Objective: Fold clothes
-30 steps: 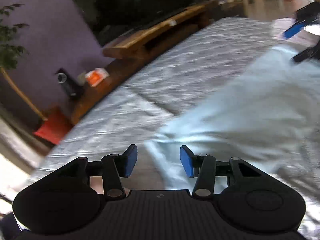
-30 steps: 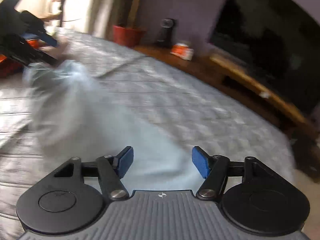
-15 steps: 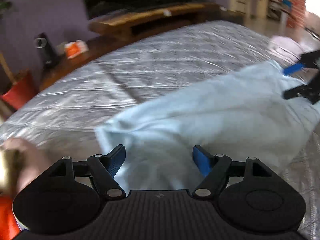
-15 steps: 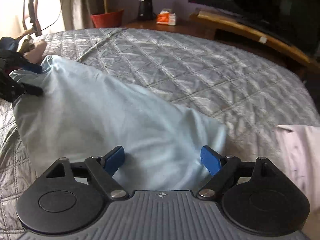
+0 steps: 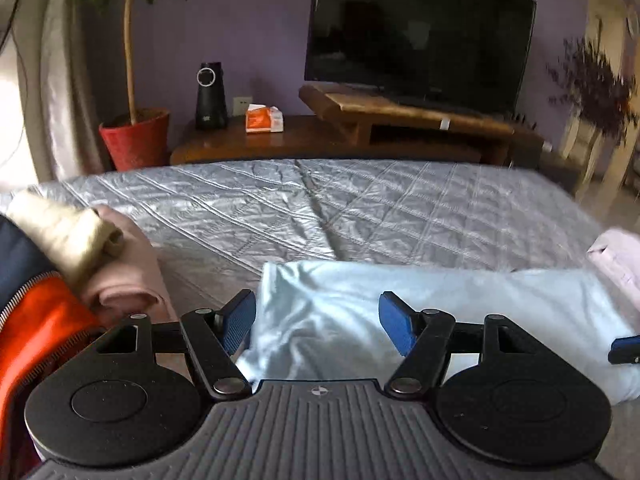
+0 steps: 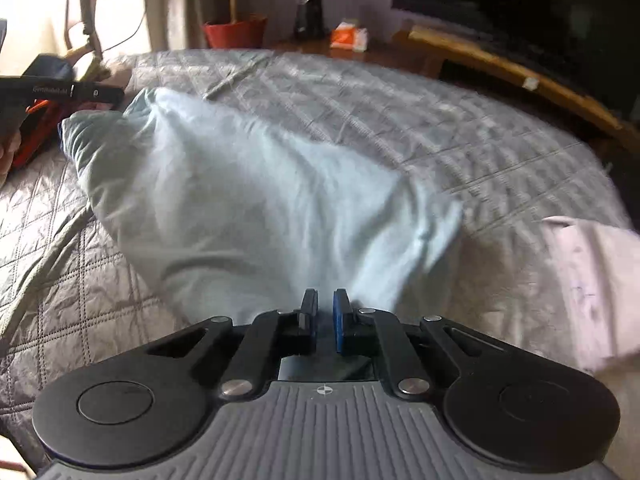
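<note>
The light blue garment (image 6: 256, 200) lies spread on the grey quilted bed (image 5: 360, 208), wrinkled and puffed, its long side running between my two hands. My right claw (image 6: 325, 316) has its pads drawn nearly together at the near edge of the cloth; whether any fabric sits between them I cannot tell. My left claw (image 5: 318, 322) is spread wide, pads either side of the garment's near left corner and gripping nothing.

I judge this as the start of a fold: one end being pinched, the other not yet taken. The next move calls for my left claw to close on its corner so both ends lift together and carry over toward the far edge.

The far side of the bed is bare quilt, good room for laying the fold down. To my left a heap of clothes (image 5: 80, 256), cream, pink and orange, sits just beside the garment's corner. To my right a pale pink garment (image 6: 580, 276) lies close against that end, so sideways room is tight.
</note>
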Motion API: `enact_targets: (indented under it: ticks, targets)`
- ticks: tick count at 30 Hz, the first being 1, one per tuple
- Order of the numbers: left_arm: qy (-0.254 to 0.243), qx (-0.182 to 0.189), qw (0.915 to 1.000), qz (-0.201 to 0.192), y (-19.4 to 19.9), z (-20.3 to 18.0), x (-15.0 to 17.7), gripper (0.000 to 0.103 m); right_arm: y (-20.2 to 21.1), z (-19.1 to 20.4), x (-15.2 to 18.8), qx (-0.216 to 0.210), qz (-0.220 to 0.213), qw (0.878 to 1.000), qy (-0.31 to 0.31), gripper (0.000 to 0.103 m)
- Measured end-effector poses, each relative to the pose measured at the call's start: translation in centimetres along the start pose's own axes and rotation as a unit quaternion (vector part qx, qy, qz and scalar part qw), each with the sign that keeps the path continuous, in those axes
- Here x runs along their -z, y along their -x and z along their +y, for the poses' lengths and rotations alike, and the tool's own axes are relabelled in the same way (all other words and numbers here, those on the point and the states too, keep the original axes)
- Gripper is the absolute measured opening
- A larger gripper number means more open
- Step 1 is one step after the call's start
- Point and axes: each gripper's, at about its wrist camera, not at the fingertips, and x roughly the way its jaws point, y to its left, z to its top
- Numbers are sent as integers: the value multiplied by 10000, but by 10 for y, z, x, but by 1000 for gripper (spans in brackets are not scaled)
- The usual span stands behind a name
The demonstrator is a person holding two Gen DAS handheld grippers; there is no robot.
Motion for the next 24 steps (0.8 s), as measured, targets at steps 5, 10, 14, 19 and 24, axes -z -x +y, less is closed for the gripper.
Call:
enact_targets:
  ticks: [5,10,14,19,24]
  targets:
    - [-188,649,9975,207,-4,-20,12,76,2,10,-2,108,76,9999,70,13]
    - [-610,369,9944,780,-23,-25,32,72,-4,8,8,614,461,9969,173,26]
    - [-233,86,9979,602,-17,-1,25,77,13,-3,18,883,422,9951,-129,41]
    - [533,-304,9979,-184,6,41,10,78,17,61,-15,330,-342,9980,421,40]
    - [1189,-820,9852,-928,31,81,2,82,-5,137,-55,-530,-822,9894,1070,39]
